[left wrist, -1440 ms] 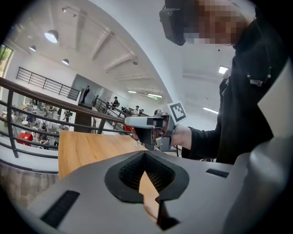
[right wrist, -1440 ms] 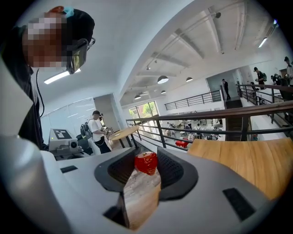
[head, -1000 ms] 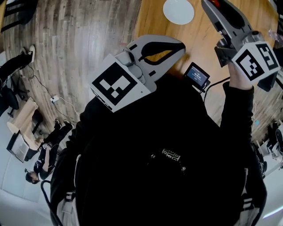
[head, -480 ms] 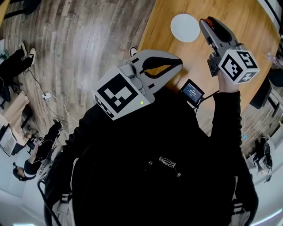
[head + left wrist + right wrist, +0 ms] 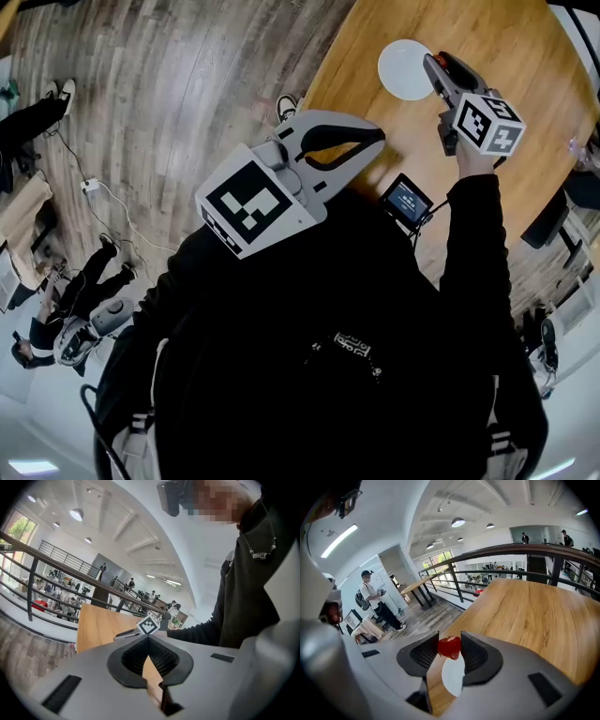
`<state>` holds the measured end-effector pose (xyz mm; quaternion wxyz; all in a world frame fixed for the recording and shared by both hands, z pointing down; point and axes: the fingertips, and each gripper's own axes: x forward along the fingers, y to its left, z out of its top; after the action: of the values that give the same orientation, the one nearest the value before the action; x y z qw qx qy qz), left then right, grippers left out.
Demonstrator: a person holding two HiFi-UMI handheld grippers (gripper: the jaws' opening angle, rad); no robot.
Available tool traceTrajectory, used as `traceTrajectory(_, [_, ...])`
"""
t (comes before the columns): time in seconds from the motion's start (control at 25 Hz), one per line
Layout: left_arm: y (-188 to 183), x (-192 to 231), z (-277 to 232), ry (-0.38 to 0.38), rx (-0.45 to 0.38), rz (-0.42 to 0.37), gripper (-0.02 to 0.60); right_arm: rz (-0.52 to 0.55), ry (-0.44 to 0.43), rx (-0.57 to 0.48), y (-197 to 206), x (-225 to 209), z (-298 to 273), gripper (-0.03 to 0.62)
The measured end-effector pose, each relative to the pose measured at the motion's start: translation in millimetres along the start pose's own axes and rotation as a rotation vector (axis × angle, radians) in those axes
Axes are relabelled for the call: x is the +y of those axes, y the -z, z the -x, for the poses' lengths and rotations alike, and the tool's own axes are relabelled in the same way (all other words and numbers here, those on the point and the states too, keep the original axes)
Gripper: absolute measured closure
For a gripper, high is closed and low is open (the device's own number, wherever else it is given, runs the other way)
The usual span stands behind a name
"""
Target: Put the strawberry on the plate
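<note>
A red strawberry (image 5: 449,647) sits pinched between the pads of my right gripper (image 5: 449,649), which is shut on it. In the head view that gripper (image 5: 436,64) is held out over the wooden table (image 5: 506,37), its tip at the right edge of the round white plate (image 5: 403,70). The strawberry (image 5: 444,60) shows as a small red spot at the tip. Through the right gripper's jaws the plate (image 5: 453,677) lies just below the strawberry. My left gripper (image 5: 378,138) is held close to my chest, off the table's near edge, shut with nothing in it (image 5: 148,639).
A small device with a lit screen (image 5: 406,200) and a cable sits at the table's near edge. Wood-plank floor (image 5: 187,84) lies left of the table. People (image 5: 56,309) stand at the far left. A railing (image 5: 525,555) runs behind the table.
My right gripper has carried the strawberry closer to the plate, its tip now at the plate's right edge. The left gripper has stayed by my chest.
</note>
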<state>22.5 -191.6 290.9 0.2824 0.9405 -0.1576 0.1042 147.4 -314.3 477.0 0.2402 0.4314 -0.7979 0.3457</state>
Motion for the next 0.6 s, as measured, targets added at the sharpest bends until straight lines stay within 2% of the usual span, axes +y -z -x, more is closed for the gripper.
traceTrajectory(0.6, [13.5, -2.1, 20.9, -0.065, -0.029, 0.028, 0.586, -0.012, 0.050, 0.200, 75.8, -38.4, -45.8, 0.439])
